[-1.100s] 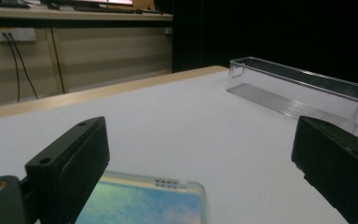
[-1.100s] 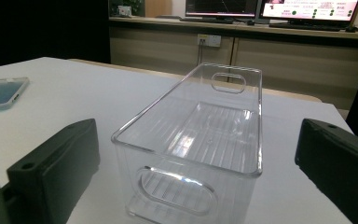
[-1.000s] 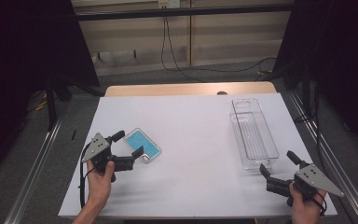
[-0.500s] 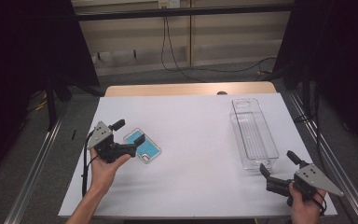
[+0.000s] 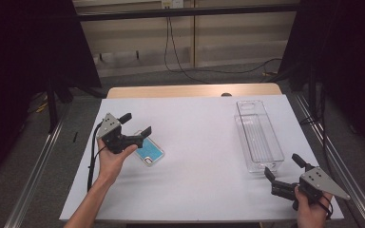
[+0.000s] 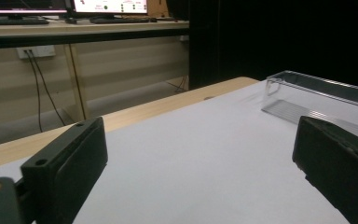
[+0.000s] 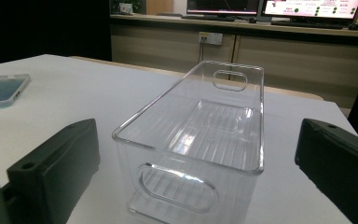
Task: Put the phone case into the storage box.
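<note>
Your left gripper [image 5: 135, 126] and right gripper [image 5: 282, 170] are both black, each topped with a grey plate. The phone [image 5: 148, 151] beside your left gripper is bright blue with a pale, whitish rim. The bin [image 5: 259, 136] is clear plastic, its floor ribbed with fine parallel lines. You work on a white table [image 5: 204, 190] with a light wood strip [image 5: 190, 91] along the far edge; the floor [image 5: 71, 123] is grey.

High view looks down and forward over the whole table [image 5: 204, 190]. Both gripper views sit low near the tabletop; all three share the clear bin [image 5: 259, 135] [image 6: 321, 95] [image 7: 200, 135]
</note>
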`<state>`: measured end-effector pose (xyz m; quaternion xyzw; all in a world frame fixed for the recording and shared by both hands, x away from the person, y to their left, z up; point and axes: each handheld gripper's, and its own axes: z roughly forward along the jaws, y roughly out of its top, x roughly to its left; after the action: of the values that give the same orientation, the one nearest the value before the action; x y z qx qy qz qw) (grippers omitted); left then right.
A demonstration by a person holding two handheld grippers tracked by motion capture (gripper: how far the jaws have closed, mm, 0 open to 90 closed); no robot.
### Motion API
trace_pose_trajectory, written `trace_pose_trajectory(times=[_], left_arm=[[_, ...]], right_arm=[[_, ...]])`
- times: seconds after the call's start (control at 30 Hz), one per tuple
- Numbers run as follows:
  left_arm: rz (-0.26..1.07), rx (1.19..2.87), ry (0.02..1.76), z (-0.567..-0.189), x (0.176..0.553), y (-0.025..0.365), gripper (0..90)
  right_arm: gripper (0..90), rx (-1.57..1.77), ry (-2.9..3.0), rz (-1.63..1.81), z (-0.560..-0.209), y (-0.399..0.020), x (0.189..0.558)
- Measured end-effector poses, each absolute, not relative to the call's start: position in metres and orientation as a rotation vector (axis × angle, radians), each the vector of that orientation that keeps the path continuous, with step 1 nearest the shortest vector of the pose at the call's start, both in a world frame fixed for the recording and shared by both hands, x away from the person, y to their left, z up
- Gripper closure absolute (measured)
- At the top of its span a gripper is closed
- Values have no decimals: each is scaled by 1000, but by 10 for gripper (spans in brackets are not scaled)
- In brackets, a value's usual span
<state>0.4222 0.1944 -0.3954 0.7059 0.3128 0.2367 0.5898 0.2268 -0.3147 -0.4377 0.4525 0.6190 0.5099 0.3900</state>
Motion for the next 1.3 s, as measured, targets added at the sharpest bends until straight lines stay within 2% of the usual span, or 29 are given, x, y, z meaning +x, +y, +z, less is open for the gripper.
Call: trace_pose_trajectory(times=[0.4, 0.8, 0.9, 0.97, 1.03, 1.1, 1.17, 1.3], left_arm=[[588, 1616, 744, -392, 450, 190, 33], [630, 1679, 726, -403, 464, 192, 94], [658, 1686, 733, -402, 464, 193, 165], [651, 1674, 734, -401, 464, 196, 263], [654, 1671, 747, -400, 463, 196, 279], [647, 1669, 737, -400, 463, 196, 356], [655, 1668, 740, -400, 463, 195, 372], [626, 1681, 732, -401, 461, 193, 473]], right_arm=[[0, 1149, 1576, 1292, -438, -314, 227], [0, 1158, 1574, 1285, -438, -315, 227], [0, 1155, 1575, 1285, -438, -314, 226], [0, 1158, 1575, 1286, -439, -315, 226], [0, 1161, 1572, 1289, -439, -315, 226], [0, 1159, 1574, 1289, -439, -315, 226], [0, 1158, 1576, 1290, -439, -315, 227], [0, 1157, 1577, 1290, -438, -315, 226]])
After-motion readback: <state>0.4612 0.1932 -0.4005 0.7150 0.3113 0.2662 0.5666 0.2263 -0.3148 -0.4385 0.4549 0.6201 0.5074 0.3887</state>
